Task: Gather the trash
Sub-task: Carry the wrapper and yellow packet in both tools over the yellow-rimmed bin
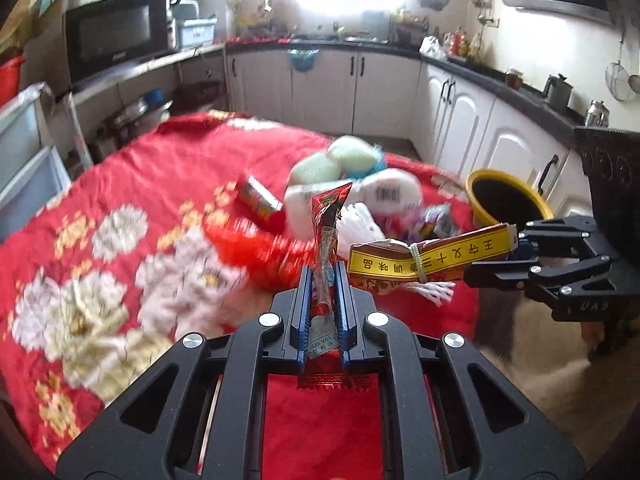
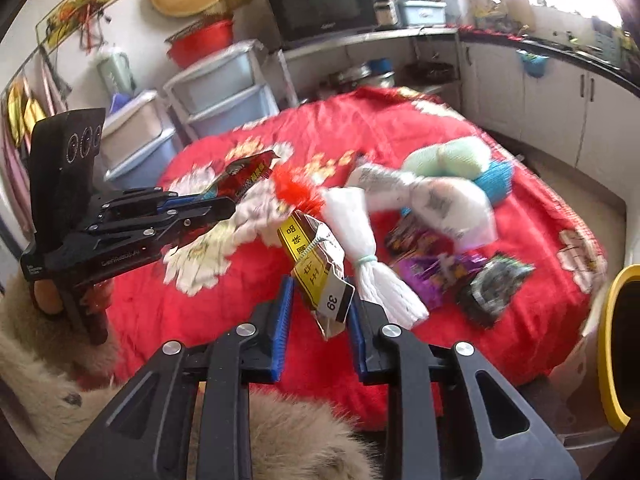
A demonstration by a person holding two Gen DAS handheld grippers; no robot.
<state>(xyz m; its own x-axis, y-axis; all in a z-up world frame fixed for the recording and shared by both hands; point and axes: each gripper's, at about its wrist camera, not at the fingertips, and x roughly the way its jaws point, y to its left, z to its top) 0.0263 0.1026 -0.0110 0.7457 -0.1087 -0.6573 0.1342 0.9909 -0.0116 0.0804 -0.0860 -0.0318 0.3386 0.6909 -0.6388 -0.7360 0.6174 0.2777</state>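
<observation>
My left gripper is shut on a long red snack wrapper and holds it above the red flowered cloth. It also shows in the right wrist view with the wrapper. My right gripper has its jaws fairly wide apart, with a yellow-banded spice packet between them, against the right pad. In the left wrist view that packet sticks out from the right gripper. A yellow-rimmed bin stands at the table's right edge.
Yarn balls, a white mop-like bundle, purple and dark wrappers and a small box lie on the cloth. Plastic drawers stand on one side of the table and kitchen cabinets on another. Fur lies below.
</observation>
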